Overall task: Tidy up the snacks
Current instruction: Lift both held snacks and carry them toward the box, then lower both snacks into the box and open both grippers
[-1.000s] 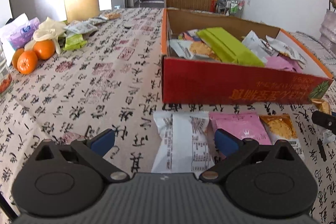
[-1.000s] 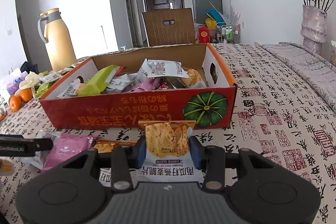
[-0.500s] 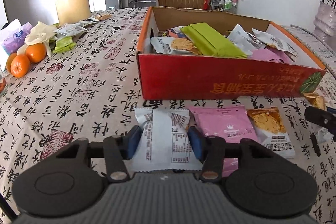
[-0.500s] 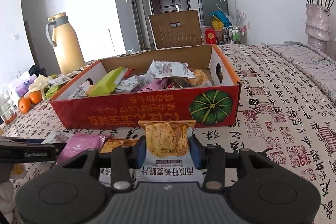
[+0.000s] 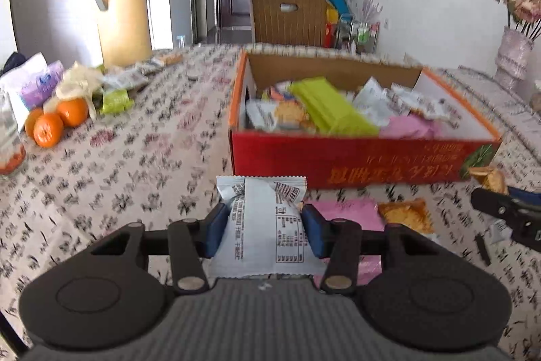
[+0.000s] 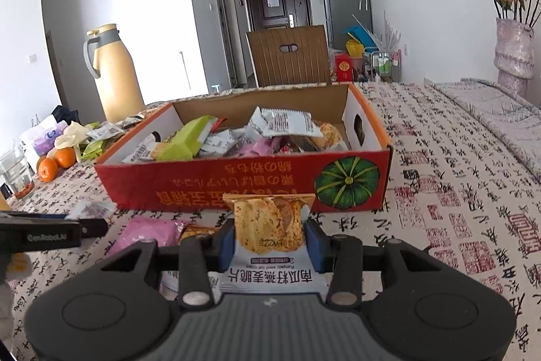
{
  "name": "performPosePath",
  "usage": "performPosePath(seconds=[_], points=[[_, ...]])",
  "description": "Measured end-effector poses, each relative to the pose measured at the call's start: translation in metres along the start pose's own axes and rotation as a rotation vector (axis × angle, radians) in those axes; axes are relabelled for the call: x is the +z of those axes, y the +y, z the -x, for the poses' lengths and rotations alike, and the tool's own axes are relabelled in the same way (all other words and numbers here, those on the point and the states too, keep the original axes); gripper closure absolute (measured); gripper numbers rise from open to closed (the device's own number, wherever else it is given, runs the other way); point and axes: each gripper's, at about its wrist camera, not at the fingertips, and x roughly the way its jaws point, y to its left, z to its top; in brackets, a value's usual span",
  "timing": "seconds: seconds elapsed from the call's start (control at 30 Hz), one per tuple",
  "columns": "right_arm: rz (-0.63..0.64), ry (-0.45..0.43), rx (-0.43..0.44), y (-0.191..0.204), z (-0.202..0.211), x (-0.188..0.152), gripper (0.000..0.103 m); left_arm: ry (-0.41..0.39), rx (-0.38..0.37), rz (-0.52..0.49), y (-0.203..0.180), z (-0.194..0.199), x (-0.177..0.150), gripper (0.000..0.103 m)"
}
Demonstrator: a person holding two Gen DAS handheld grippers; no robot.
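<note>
While white packet (image 5: 262, 227) sits between left fingers (image 5: 216, 229), touching both.

Left gripper (image 5: 263, 230) clamps white snack packet (image 5: 262, 225) between blue pads (image 5: 216, 230), packet lifted above patterned tablecloth (image 5: 135, 178). Red cardboard box (image 5: 355, 158) ahead, filled with snacks, green packet (image 5: 329, 110) on top. Pink packet (image 5: 345, 213) and orange cracker packet (image 5: 407, 215) lie on cloth before box. Right gripper (image 5: 507, 212) at right edge, jaw state unclear. Oranges (image 5: 55, 122) and tan thermos jug (image 5: 123, 9) far left.
</note>
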Motion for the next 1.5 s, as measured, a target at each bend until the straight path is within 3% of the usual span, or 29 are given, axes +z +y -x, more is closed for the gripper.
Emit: performPosePath(seconds=[0.4,0.7,1.07,1.5], points=[[0.031,-0.107,-0.013,0.006,0.002,0.041,0.061,-0.168,-0.031,-0.024,-0.015,0.025,0.054,0.053],[0.048,-0.168,-0.035,0.001,-0.015,0.077,0.061,-0.213,-0.044,-0.041,-0.027,0.002,0.090,0.053],[0.078,-0.153,-0.049,0.001,-0.069,0.107,0.061,-0.198,-0.035,-0.053,-0.038,-0.049,0.113,0.053],[0.074,-0.082,-0.036,-0.002,-0.115,0.094,0.061,-0.113,-0.058,-0.026,-0.030,-0.096,0.104,0.053]])
